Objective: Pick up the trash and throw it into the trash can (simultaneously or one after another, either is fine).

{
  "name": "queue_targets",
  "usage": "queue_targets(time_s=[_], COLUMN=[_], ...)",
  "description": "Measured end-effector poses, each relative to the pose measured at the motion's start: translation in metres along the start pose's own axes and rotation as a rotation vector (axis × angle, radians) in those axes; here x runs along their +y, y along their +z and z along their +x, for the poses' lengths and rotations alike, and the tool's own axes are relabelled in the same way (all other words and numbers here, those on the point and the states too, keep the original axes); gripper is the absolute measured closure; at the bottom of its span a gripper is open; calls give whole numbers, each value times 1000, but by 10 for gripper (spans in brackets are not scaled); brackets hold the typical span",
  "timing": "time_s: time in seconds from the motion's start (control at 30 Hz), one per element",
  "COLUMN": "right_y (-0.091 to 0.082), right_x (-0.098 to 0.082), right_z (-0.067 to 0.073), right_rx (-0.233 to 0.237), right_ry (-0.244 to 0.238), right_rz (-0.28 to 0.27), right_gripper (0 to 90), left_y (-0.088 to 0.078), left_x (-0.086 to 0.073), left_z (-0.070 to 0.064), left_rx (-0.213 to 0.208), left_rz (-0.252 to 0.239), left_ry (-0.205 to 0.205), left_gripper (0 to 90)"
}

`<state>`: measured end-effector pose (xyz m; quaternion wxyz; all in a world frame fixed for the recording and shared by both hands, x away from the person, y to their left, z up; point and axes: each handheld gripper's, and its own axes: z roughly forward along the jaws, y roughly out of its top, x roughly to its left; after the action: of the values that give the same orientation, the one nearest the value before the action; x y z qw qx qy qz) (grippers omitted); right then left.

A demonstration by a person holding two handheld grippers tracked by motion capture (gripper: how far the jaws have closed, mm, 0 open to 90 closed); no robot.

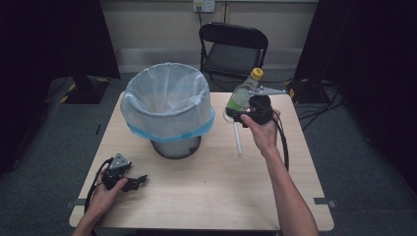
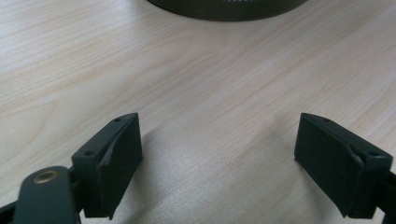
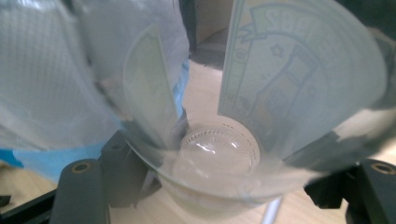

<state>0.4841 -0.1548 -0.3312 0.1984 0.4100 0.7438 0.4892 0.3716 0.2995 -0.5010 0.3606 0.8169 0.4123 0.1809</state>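
- In the right gripper view, a clear bottle (image 3: 219, 154) sits right against the lens, its round base wedged between the two black jaws, which stand wide and press on its sides.
- The same view shows the bottle's printed label (image 3: 289, 70) up close; behind it are the bin's white liner (image 3: 46, 70) and its blue edge.
- From the high view, the right gripper (image 1: 246, 110) holds the bottle (image 1: 242, 93) above the table's (image 1: 206, 196) far right part, just beside the bin (image 1: 169, 105); the yellow cap (image 1: 256, 73) points up and away.
- That view alone shows a thin white stick (image 1: 238, 140) on the table under the right hand (image 1: 264, 132).
- The left gripper (image 1: 129, 183) rests near the table's front left corner, well apart from the bottle.
- In the left gripper view, its jaws stand wide apart with bare wood (image 2: 210, 93) between them, and the bin's dark base (image 2: 229, 8) lies ahead.
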Motion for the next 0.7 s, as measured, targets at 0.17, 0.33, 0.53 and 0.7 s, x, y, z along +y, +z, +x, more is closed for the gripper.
queue_targets(time_s=[0.17,0.33,0.53,0.7], right_y=[-3,-7,-12,-15], right_x=[10,19,33,44], right_z=[2,3,6,8], right_rx=[-1,7,28,41], right_ry=[1,5,-2,-2], right_rz=[-18,-47,-95,-142], right_gripper=[278,278,278,278], left_y=[0,0,0,0], left_x=[0,0,0,0], left_z=[0,0,0,0], left_rx=[0,0,-1,-1], left_rz=[0,0,0,0], left_ry=[0,0,0,0], left_gripper=[146,146,146,146])
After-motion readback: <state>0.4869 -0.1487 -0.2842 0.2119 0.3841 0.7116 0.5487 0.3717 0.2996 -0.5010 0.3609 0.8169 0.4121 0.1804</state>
